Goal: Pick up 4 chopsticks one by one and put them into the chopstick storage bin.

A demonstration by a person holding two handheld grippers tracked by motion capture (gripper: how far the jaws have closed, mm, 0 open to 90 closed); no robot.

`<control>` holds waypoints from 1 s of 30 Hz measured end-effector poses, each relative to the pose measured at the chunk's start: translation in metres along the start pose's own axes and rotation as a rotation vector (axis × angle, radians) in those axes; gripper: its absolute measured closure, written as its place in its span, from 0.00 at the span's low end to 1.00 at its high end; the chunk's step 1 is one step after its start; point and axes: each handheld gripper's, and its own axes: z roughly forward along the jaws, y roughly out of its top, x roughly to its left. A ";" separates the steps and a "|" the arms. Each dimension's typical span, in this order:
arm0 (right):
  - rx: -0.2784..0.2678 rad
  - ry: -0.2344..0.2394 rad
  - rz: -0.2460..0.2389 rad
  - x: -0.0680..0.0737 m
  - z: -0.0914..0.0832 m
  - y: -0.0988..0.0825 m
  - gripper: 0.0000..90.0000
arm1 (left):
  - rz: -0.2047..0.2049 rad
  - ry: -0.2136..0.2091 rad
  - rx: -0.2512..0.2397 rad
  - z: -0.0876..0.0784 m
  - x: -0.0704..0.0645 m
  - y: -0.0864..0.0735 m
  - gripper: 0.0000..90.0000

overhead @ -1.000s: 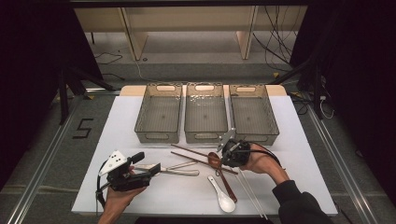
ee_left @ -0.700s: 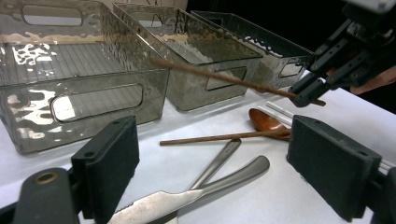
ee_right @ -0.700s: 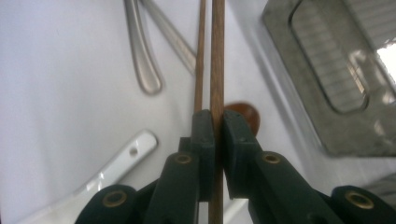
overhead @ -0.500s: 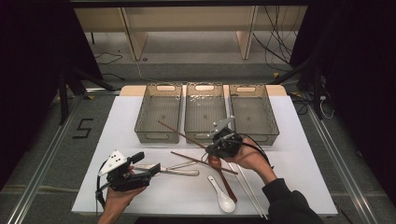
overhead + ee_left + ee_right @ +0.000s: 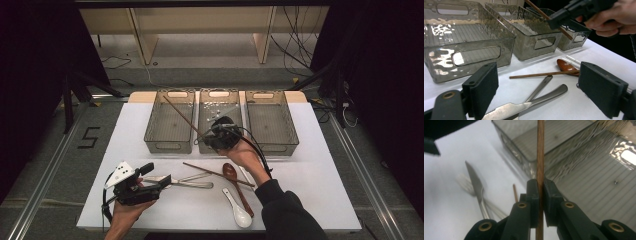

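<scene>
My right gripper [image 5: 207,136] [image 5: 540,185] is shut on a brown wooden chopstick [image 5: 180,112] [image 5: 540,150]. It holds the stick in the air over the front of the middle bin [image 5: 220,92], and the stick slants up and left across the left bin [image 5: 167,146]. The matching chopstick [image 5: 215,173] [image 5: 541,74] lies on the white table beside a brown wooden spoon [image 5: 231,172]. My left gripper [image 5: 161,181] [image 5: 541,82] rests low at the front left with its jaws wide open and nothing between them, facing a knife [image 5: 524,106] and a fork handle [image 5: 540,86].
Three clear grey bins stand in a row at the back; the right bin [image 5: 272,146] looks bare inside. A white ceramic spoon [image 5: 239,212] lies near the front edge, with white sticks [image 5: 574,60] by the brown spoon. The table [image 5: 320,190] ends at a dark floor on all sides.
My right gripper has lifted the chopstick off the table and carried it up and back, from beside the spoon to over the bins. The left gripper has stayed put.
</scene>
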 end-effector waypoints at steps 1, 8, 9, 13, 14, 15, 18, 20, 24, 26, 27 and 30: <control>-0.005 -0.010 0.008 0.000 0.002 0.004 0.94 | 0.000 0.001 -0.001 0.000 0.000 0.000 0.18; -0.033 -0.021 0.096 -0.001 0.019 0.024 0.94 | 0.000 -0.004 -0.004 -0.001 0.000 0.000 0.18; -0.032 -0.024 0.101 -0.001 0.021 0.026 0.94 | 0.000 -0.004 -0.004 -0.001 0.000 0.000 0.18; -0.031 -0.032 0.129 -0.001 0.030 0.035 0.94 | -0.001 -0.004 -0.006 -0.001 0.000 0.000 0.18; -0.036 -0.031 0.141 -0.001 0.032 0.037 0.94 | -0.001 -0.004 -0.006 -0.001 0.000 0.000 0.18; -0.037 -0.031 0.152 -0.001 0.034 0.038 0.94 | -0.001 -0.004 -0.006 -0.001 0.000 0.000 0.18; -0.042 -0.039 0.171 -0.002 0.039 0.043 0.94 | 0.002 -0.004 -0.006 -0.001 0.000 0.000 0.18; -0.049 -0.045 0.182 -0.002 0.042 0.046 0.94 | 0.005 -0.004 -0.006 -0.001 0.000 0.001 0.18; -0.047 -0.052 0.192 -0.002 0.048 0.051 0.94 | 0.003 -0.007 -0.008 -0.001 0.000 0.000 0.18; -0.046 -0.057 0.207 -0.002 0.052 0.055 0.94 | 0.002 -0.007 -0.009 -0.001 -0.001 0.000 0.18; -0.046 -0.058 0.213 -0.002 0.053 0.056 0.94 | 0.002 -0.008 -0.008 -0.001 -0.001 0.000 0.18; -0.042 -0.068 0.226 -0.003 0.058 0.059 0.94 | 0.001 -0.009 -0.009 -0.001 -0.001 0.000 0.18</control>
